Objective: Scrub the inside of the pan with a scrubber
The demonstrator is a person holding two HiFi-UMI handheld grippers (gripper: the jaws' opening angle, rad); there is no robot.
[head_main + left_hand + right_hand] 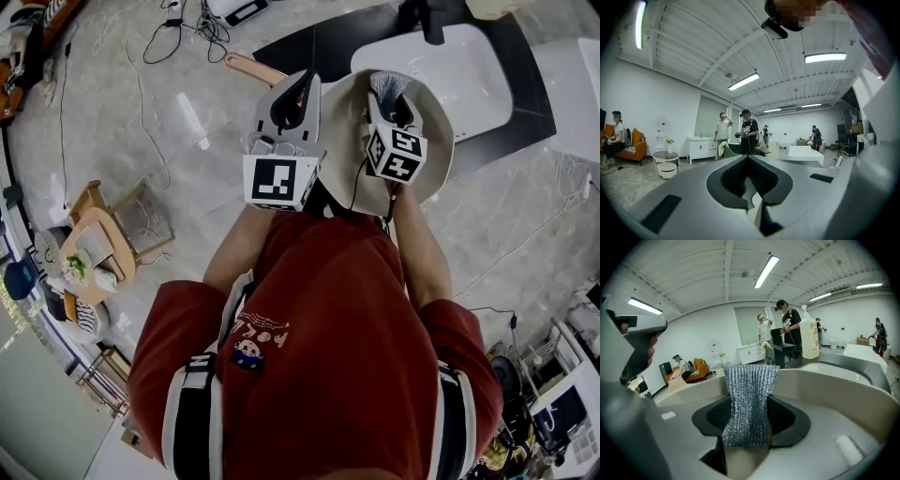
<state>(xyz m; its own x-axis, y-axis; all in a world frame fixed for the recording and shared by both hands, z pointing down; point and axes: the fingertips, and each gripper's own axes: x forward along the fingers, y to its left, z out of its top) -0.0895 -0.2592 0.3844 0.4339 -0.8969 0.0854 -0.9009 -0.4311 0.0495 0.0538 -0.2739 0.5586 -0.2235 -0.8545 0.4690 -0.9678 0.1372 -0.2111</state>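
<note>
A cream pan (437, 141) with a wooden handle (251, 67) hangs in the air in front of the person's chest. In the right gripper view its pale wall (834, 385) curves around the jaws. My right gripper (390, 96) is inside the pan, shut on a silver mesh scrubber (749, 399) that stands up between its jaws (748, 401). My left gripper (302, 86) is at the pan's left rim, where the handle joins. Its jaws (748, 159) are closed, with a thin pale sliver pinched between them. The pan's floor is hidden.
A white sink basin (450, 70) sits in a black counter (309, 47) just ahead. A soap bottle (810, 336) stands on it. Cables (178, 28) trail on the floor, and a small round table (94, 248) is at the left. Several people (747, 131) stand across the room.
</note>
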